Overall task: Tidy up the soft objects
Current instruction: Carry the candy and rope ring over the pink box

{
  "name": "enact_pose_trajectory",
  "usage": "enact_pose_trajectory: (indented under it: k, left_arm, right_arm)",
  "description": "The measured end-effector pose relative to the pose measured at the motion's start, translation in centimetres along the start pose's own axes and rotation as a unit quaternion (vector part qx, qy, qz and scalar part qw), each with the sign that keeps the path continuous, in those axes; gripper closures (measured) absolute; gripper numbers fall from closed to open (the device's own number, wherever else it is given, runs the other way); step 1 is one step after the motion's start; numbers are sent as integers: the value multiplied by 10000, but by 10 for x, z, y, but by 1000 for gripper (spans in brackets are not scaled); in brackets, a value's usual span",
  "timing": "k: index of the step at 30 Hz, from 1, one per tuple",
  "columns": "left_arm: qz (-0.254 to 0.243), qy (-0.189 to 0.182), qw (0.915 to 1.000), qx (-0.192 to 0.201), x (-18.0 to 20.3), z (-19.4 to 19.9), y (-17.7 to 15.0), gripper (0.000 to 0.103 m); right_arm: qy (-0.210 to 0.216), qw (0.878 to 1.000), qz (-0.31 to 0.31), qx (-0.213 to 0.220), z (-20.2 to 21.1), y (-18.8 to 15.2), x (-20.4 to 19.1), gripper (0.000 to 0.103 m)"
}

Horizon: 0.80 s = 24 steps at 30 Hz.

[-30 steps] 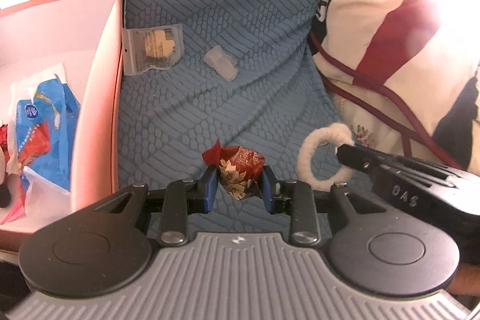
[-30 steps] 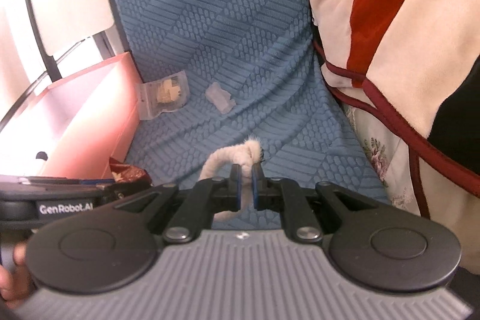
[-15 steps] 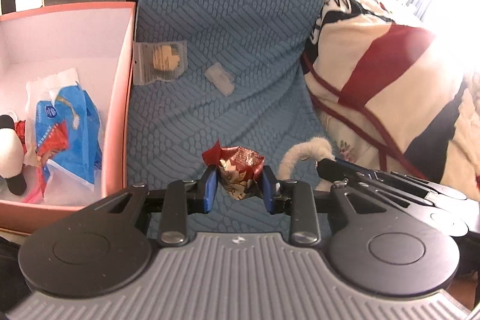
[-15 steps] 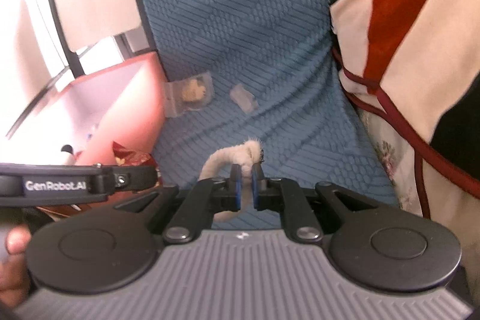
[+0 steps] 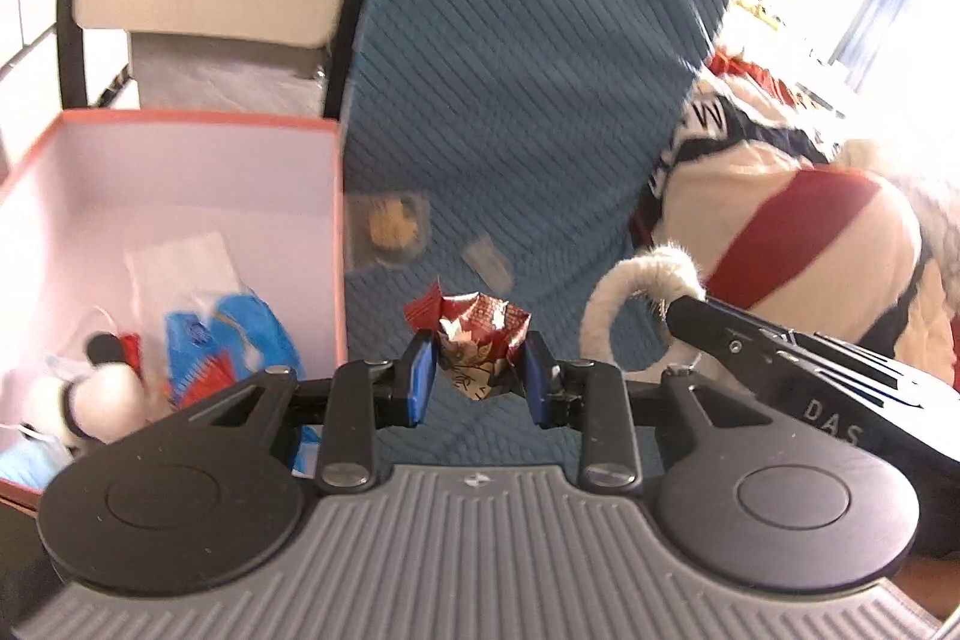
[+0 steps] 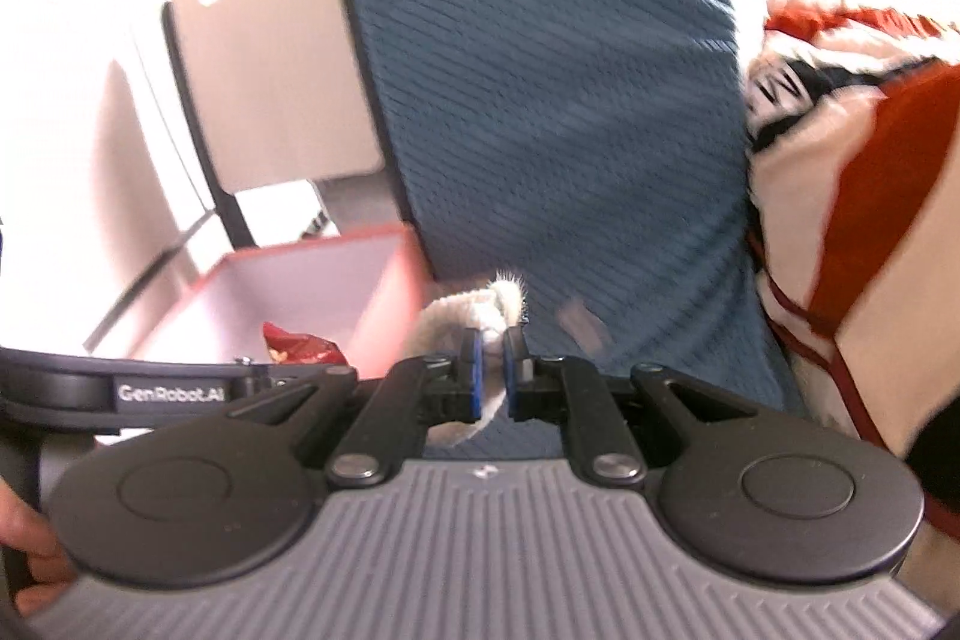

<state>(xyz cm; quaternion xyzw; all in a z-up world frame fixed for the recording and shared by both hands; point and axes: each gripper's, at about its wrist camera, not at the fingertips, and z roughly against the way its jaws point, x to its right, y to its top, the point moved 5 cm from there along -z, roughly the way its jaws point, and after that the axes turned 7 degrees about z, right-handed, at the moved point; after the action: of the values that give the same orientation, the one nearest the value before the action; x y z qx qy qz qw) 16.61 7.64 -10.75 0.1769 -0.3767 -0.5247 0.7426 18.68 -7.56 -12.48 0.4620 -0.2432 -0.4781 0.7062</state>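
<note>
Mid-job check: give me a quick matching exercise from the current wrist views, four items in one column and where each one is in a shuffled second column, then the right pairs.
Items:
1. red patterned wrapper
2. white fuzzy ring
3. blue packet
4. clear bag with a tan item

Places:
A. lying on the blue quilted cover, just outside the box wall
B. pinched in the right gripper
C. inside the pink box
D. clamped in the left gripper

Pairs: 1-D, 2-B, 3-C, 4-A
</note>
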Motion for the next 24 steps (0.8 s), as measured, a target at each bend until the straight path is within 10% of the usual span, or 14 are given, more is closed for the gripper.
enact_pose_trajectory:
  k: [24]
  left_arm:
    - [753,854,9929,348,-156,67,54,67]
  right_arm:
    - [1047,9933,483,-11,-54,74,-143,92]
